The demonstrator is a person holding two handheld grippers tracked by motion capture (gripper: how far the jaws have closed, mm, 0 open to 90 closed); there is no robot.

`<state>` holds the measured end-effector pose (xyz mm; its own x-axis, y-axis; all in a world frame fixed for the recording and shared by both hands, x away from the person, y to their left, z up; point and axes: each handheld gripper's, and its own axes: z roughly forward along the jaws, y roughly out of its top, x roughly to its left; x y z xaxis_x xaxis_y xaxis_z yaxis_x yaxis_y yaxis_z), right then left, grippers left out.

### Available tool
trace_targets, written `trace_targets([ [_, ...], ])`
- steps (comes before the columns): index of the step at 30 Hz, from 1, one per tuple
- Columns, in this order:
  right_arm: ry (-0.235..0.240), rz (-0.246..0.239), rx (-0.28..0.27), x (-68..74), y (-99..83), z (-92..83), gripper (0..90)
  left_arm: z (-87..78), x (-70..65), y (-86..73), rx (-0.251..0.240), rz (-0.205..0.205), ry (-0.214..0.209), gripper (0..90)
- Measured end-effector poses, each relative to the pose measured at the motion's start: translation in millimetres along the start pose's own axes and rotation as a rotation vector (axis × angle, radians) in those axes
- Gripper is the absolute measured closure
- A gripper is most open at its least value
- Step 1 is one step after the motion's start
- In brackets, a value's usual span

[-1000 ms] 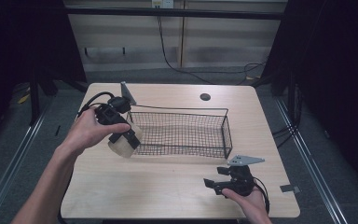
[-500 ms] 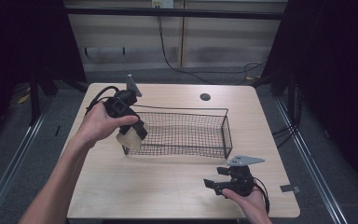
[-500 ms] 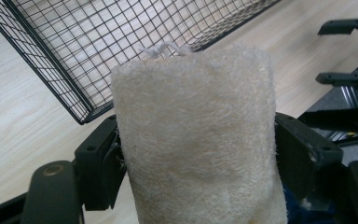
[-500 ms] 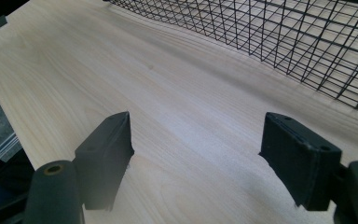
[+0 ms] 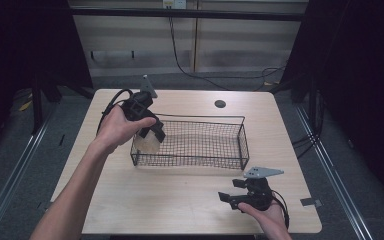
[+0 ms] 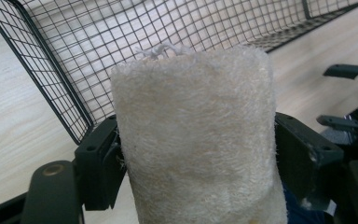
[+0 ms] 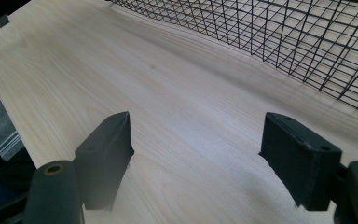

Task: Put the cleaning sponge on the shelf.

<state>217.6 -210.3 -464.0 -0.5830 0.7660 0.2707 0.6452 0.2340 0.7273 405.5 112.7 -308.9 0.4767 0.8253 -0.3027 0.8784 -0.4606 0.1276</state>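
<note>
While my left gripper hangs over the left end of the wire basket, left of centre in the high view, its jaws are clamped on a pale, fuzzy loofah sponge. Through the left gripper view I see both black pads pressed against the sponge's sides, the sponge standing upright between them, with the basket's mesh corner behind it in the upper left of that frame. My right gripper sits low on the wooden table, in the lower right of the high view, well apart from the basket. Its jaws stand wide apart with bare tabletop between them.
</note>
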Motion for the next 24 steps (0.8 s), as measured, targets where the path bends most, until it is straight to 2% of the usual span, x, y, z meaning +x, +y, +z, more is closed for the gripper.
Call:
trace_targets([
  [3, 0.001, 0.000, 0.001, 0.0, 0.0, 0.1, 24.4, 3.0, 0.7, 1.8, -0.021, -0.013, 0.008, 25.1],
  [4, 0.001, 0.000, 0.000, 0.1, 0.0, 0.0, 24.4, 6.3, 1.5, 3.6, -0.028, -0.028, 0.019, 25.1],
  [7, 0.001, -0.002, 0.000, 0.0, -0.1, 0.0, 24.4, 9.2, 4.3, 5.6, -0.025, -0.044, 0.016, 25.0],
  [9, 0.000, 0.002, 0.002, 0.3, -0.2, -0.2, 24.3, 12.5, 9.1, 7.6, -0.026, -0.069, 0.027, 25.1],
  [12, 0.003, 0.002, 0.004, 0.4, -0.1, 0.2, 24.4, 14.5, 13.6, 9.8, -0.019, -0.072, 0.044, 25.0],
  [16, 0.004, 0.002, 0.003, 0.5, -0.1, 0.2, 24.3, 20.3, 16.2, 13.5, -0.031, -0.107, 0.054, 25.0],
  [24, 0.004, 0.001, 0.004, 0.4, -0.2, 0.0, 24.3, 35.7, 25.7, 17.0, -0.012, -0.171, 0.080, 25.1],
])
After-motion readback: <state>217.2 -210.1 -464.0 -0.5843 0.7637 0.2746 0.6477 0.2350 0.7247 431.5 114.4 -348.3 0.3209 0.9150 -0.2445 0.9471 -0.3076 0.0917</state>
